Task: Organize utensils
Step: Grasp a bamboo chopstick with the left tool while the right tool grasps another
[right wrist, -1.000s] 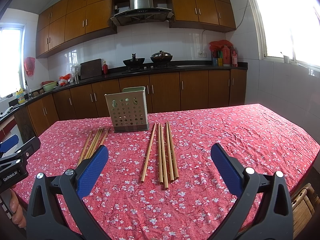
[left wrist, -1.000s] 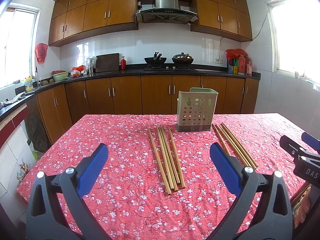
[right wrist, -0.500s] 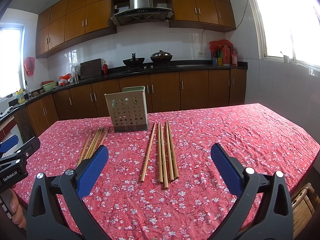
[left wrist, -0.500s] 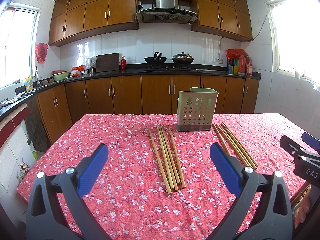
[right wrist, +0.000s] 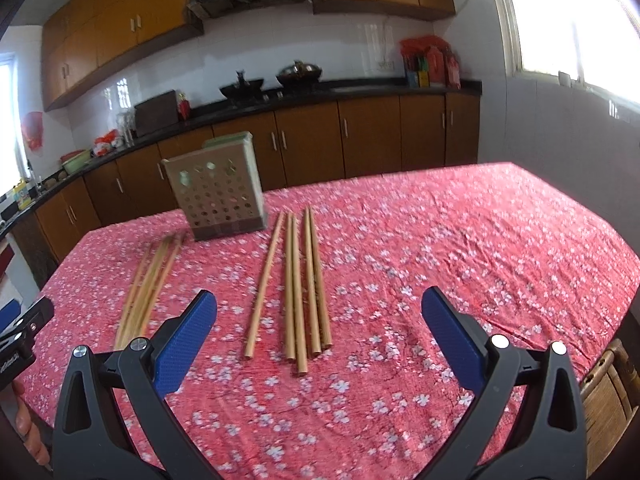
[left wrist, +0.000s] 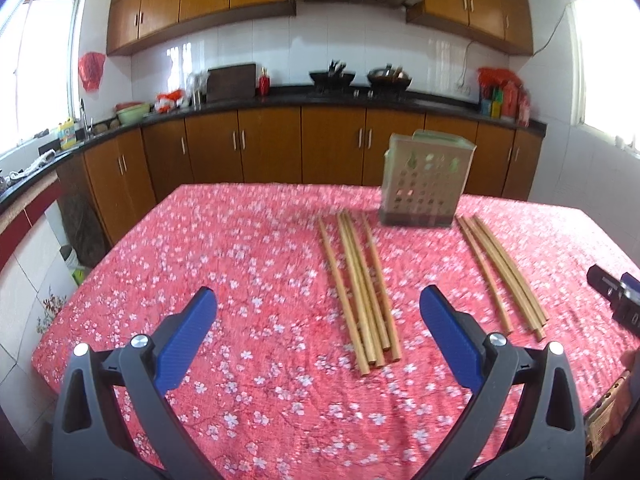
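Two bundles of wooden chopsticks lie on the red floral tablecloth. The left bundle (left wrist: pixel 362 292) lies just ahead and slightly right of my open, empty left gripper (left wrist: pixel 318 336). The right bundle (right wrist: pixel 302 280) lies just ahead of my open, empty right gripper (right wrist: pixel 320 336). Each bundle also shows in the other view: the right bundle (left wrist: pixel 502 272) and the left bundle (right wrist: pixel 150 280). A perforated beige utensil holder (left wrist: pixel 426 182) stands upright at the far edge between the bundles; it also shows in the right wrist view (right wrist: pixel 216 192).
The table (left wrist: pixel 240 240) drops off at the left and far edges. Kitchen cabinets and a counter with woks (left wrist: pixel 360 78) run behind it. A wicker chair (right wrist: pixel 608 392) stands at the right table edge. The other gripper shows at each view's side.
Both grippers have tilted down and moved forward toward the chopsticks; the now frames are motion-blurred. Nothing on the table has moved.
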{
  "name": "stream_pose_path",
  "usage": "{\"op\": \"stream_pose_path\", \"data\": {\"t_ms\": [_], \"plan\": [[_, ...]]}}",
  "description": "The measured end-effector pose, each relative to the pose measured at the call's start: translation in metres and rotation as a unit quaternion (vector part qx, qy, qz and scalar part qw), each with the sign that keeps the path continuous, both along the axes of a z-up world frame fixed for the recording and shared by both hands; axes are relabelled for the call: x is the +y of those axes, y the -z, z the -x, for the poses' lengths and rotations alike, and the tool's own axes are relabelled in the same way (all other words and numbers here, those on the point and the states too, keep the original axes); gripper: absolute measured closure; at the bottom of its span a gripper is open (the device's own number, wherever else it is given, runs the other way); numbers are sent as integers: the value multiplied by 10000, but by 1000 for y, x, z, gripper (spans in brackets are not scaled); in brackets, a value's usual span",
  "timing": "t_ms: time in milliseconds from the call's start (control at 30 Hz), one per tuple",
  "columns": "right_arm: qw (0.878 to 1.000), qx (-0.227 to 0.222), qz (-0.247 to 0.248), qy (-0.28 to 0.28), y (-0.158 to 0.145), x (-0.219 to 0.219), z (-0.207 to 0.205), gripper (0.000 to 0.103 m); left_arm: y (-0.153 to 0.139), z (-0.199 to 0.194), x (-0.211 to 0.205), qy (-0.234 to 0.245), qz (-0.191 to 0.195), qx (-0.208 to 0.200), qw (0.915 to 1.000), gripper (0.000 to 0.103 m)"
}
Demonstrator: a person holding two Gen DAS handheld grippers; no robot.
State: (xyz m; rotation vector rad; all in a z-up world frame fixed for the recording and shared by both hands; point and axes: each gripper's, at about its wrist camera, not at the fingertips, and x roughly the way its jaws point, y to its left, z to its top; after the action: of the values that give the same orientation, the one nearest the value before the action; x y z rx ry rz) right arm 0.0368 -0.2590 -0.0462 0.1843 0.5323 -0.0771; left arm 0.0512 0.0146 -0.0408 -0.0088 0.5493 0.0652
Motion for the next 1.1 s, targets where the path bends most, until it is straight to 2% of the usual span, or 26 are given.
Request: {"op": "stream_pose_path", "data": {"t_ms": [33, 100, 167, 200, 267, 300, 367, 467, 600, 700, 800, 967, 1100], "plan": [[9999, 108, -36, 23, 3, -4, -7, 2, 3, -6, 4, 9, 18, 101, 9999, 4], [9992, 367, -131, 45, 10, -13, -27, 12, 4, -14, 10, -14, 46, 245, 9997, 4], [9972, 706, -250, -9, 19, -21, -51, 33, 10, -30, 18, -150, 3, 426, 9990, 4], [9958, 855, -317, -47, 23, -24, -62, 37, 11, -35, 21, -199, -1, 494, 9986, 4], [9927, 1106, -447, -185, 31, -25, -81, 52, 14, -46, 30, -271, 57, 659, 9974, 4], [9913, 1204, -465, -244, 34, -25, -88, 55, 16, -52, 34, -310, 106, 745, 9967, 4], [9884, 1402, -454, -373, 42, -21, -101, 66, 19, -61, 42, -360, 221, 870, 9953, 4], [9838, 1672, -424, -486, 55, -16, -114, 73, 26, -71, 50, -398, 371, 1038, 9931, 8], [9825, 1738, -429, -519, 62, -18, -120, 81, 34, -82, 47, -237, 453, 1268, 9906, 28], [9831, 1757, -258, -455, 64, -20, -122, 93, 42, -90, 40, 29, 522, 1444, 9881, 40], [9840, 1741, -224, -296, 65, -26, -129, 94, 49, -101, 30, 228, 516, 1604, 9854, 46], [9850, 1699, -157, -265, 65, -27, -130, 95, 57, -112, 22, 478, 729, 1821, 9794, 60], [9858, 1664, -64, -236, 65, -24, -130, 94, 62, -118, 16, 542, 657, 1905, 9780, 74]]}}
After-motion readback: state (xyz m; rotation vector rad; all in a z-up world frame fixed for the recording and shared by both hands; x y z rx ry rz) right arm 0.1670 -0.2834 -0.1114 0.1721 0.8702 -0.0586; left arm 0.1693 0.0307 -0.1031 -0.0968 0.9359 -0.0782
